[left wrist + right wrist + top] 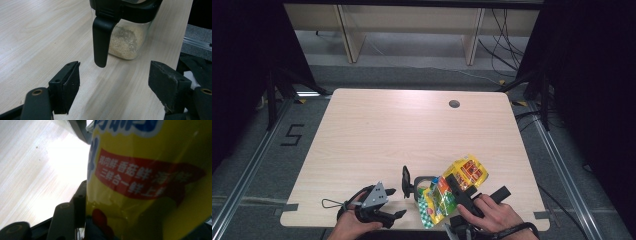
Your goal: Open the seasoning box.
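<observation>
Two hand-held grippers: right (460, 186) clamps yellow bag (150, 182) with red Chinese-lettered banner; left (115, 80) gapes before jar (127, 37).

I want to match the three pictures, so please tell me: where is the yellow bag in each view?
High view: the yellow bag lies low, right of centre, in the right gripper.
Left gripper view: not in it.
Right gripper view: the bag covers the right half, between the jaws.
Shared landmark: the light wooden table.
</observation>
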The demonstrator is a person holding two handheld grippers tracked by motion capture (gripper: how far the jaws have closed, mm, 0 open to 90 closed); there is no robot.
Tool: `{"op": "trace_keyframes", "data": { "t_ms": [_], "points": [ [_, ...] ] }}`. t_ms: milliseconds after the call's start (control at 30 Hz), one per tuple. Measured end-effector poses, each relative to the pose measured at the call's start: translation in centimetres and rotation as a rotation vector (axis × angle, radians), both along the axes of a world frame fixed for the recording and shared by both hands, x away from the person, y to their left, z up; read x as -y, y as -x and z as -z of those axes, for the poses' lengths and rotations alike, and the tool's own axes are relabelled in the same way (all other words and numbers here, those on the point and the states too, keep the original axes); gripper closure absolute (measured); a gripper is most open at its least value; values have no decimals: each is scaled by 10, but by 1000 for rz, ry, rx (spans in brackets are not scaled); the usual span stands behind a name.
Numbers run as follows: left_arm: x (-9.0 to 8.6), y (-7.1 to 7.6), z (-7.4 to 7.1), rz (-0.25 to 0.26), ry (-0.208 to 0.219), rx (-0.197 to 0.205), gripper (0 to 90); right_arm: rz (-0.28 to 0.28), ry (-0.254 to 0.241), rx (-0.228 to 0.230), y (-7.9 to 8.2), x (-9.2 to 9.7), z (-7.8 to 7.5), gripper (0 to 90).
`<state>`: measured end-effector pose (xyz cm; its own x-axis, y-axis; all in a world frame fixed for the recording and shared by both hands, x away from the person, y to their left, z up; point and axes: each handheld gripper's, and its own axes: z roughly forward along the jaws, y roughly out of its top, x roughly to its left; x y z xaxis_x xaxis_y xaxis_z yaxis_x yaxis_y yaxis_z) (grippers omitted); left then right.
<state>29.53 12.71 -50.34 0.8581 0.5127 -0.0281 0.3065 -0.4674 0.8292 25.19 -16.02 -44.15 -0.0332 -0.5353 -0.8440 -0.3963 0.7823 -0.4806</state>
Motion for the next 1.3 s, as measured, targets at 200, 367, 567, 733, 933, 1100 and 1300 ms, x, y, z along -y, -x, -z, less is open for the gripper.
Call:
{"op": "trace_keyframes", "data": {
  "t_ms": [200,367,567,733,933,1100,1300],
  "points": [
    [0,-1,0,3,-1,-9,250,11,15,4,-4,3,-6,480],
    [0,-1,0,0,0,-5,250,16,23,-13,-6,0,-5,481],
    [0,0,0,1,2,-4,250,24,38,-19,-7,-1,-7,481],
    [0,0,-1,4,-1,-7,250,37,41,-21,-7,2,-9,481],
    [-1,-1,-1,7,-10,-6,250,46,45,-28,-10,4,-9,480],
    [-1,-1,-2,3,-8,-1,250,47,42,-30,-10,5,-8,481],
    [0,-1,-1,6,8,-8,250,46,43,-34,-10,4,-8,481]
  ]
}}
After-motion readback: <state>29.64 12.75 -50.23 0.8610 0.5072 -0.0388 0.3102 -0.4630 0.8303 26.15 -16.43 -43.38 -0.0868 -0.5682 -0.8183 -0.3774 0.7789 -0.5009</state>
